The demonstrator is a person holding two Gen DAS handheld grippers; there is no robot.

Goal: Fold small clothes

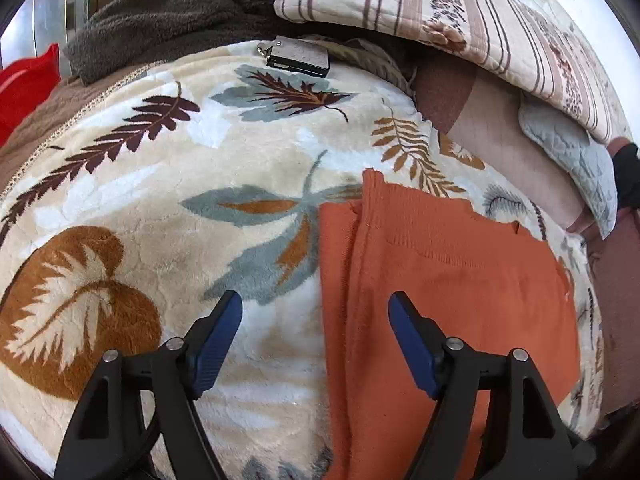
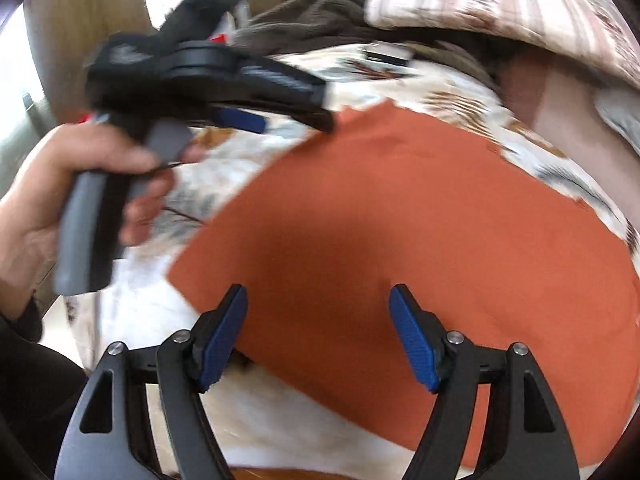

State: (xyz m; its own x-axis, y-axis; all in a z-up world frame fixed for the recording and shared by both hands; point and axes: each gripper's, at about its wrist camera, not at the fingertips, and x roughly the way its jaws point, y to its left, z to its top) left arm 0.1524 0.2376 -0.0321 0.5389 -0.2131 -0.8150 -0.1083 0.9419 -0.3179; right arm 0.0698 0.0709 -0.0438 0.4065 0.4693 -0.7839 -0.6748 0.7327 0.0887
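An orange knit garment (image 1: 448, 280) lies flat on a leaf-patterned plush blanket (image 1: 160, 184), with one long side turned over onto itself. My left gripper (image 1: 316, 308) hovers open over the garment's left edge, one finger above the blanket and the other above the orange cloth, and nothing sits between them. In the right wrist view the orange garment (image 2: 400, 220) fills the middle. My right gripper (image 2: 318, 304) stands open above its near edge and holds nothing. The left gripper (image 2: 296, 120) shows blurred at the upper left, held by a hand (image 2: 80, 184) near the garment's far corner.
A dark brown fleece (image 1: 180, 12) and a striped quilt (image 1: 460, 12) are piled at the back. A small dark metal case (image 1: 298, 58) rests on the blanket's far part. A grey quilted pillow (image 1: 572, 168) lies at the right, and something red (image 1: 28, 84) at the left edge.
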